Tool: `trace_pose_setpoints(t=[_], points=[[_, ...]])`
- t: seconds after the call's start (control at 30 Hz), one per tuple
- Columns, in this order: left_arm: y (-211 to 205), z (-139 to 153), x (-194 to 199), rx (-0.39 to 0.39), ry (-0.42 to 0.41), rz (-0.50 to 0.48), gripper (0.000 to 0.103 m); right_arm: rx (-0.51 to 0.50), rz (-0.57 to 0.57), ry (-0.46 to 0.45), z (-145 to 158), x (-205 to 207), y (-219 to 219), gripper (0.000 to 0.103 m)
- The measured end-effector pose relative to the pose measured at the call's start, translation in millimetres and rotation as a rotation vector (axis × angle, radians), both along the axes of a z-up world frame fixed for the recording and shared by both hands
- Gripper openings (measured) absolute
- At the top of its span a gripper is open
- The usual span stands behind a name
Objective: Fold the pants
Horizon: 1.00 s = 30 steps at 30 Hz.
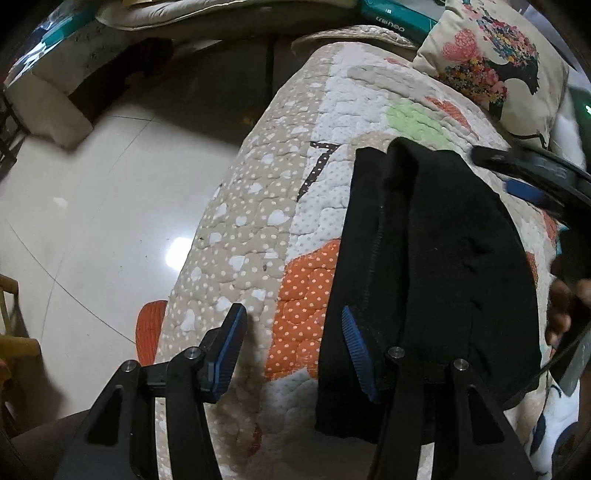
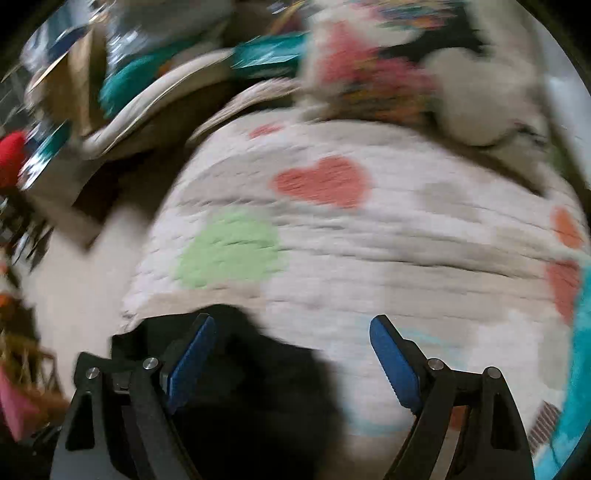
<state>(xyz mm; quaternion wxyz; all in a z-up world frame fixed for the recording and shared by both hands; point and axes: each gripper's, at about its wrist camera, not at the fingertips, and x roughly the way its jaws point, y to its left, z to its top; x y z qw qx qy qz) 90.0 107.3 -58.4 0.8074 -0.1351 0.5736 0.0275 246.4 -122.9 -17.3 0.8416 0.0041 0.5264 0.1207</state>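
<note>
The black pants lie folded in a long narrow stack on a patterned quilt. My left gripper is open and empty, just left of the pants' near edge, its right finger against the cloth. My right gripper shows at the right of the left wrist view, past the pants. In the blurred right wrist view my right gripper is open and empty, with the pants below and between its fingers, toward the left one.
A flowered pillow lies at the quilt's far end. Shiny tile floor lies to the left of the quilt's edge. Boxes and bedding are piled at the back.
</note>
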Motion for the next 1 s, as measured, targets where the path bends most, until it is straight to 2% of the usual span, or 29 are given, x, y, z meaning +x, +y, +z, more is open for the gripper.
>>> trace_pose_setpoints(t=[0.03, 0.07, 0.1, 0.2, 0.3, 0.4, 0.47, 0.5, 0.6, 0.63, 0.77, 0.9, 1.0], points=[[1.3, -0.2, -0.3, -0.004, 0.001, 0.004, 0.053, -0.052, 0.039, 0.016, -7.0, 5.1, 12.5, 0.089], [4.1, 0.1, -1.1, -0.012, 0.002, 0.012, 0.053, -0.169, 0.064, 0.020, -17.0, 10.0, 22.9, 0.090], [6.8, 0.6, -1.5, -0.021, 0.001, 0.020, 0.053, -0.253, 0.069, 0.013, -23.2, 13.7, 27.4, 0.095], [16.0, 7.4, -2.5, -0.049, -0.028, 0.056, 0.053, -0.335, -0.052, -0.085, -7.7, 16.7, 17.1, 0.095], [20.6, 20.3, -4.0, -0.076, -0.086, 0.077, 0.053, -0.267, -0.148, -0.145, 21.1, 8.7, -10.6, 0.095], [20.2, 31.3, -6.8, -0.069, -0.138, 0.070, 0.053, -0.210, -0.176, -0.184, 44.2, -23.1, -37.9, 0.096], [18.6, 34.9, -9.6, -0.058, -0.163, 0.059, 0.053, -0.203, -0.172, -0.192, 50.2, -61.4, -50.6, 0.096], [16.6, 35.4, -10.1, -0.051, -0.169, 0.054, 0.053, -0.202, -0.169, -0.192, 49.9, -65.6, -53.8, 0.096], [11.5, 35.3, -17.3, 0.011, -0.200, 0.038, 0.053, -0.177, -0.174, -0.192, 45.7, -123.5, -60.2, 0.096], [10.7, 35.8, -20.6, 0.031, -0.212, 0.035, 0.053, -0.146, -0.185, -0.191, 43.1, -147.8, -62.5, 0.096], [2.8, 47.1, -47.3, 0.120, -0.288, 0.024, 0.053, -0.017, -0.228, -0.170, 34.4, -202.5, -62.5, 0.096], [-7.0, 59.3, -92.1, 0.116, -0.315, 0.047, 0.053, 0.041, -0.231, -0.177, 30.2, -234.4, -50.8, 0.096], [-27.9, 72.6, -119.8, 0.183, -0.351, -0.004, 0.053, 0.038, -0.192, -0.193, 33.6, -244.1, -37.9, 0.096]])
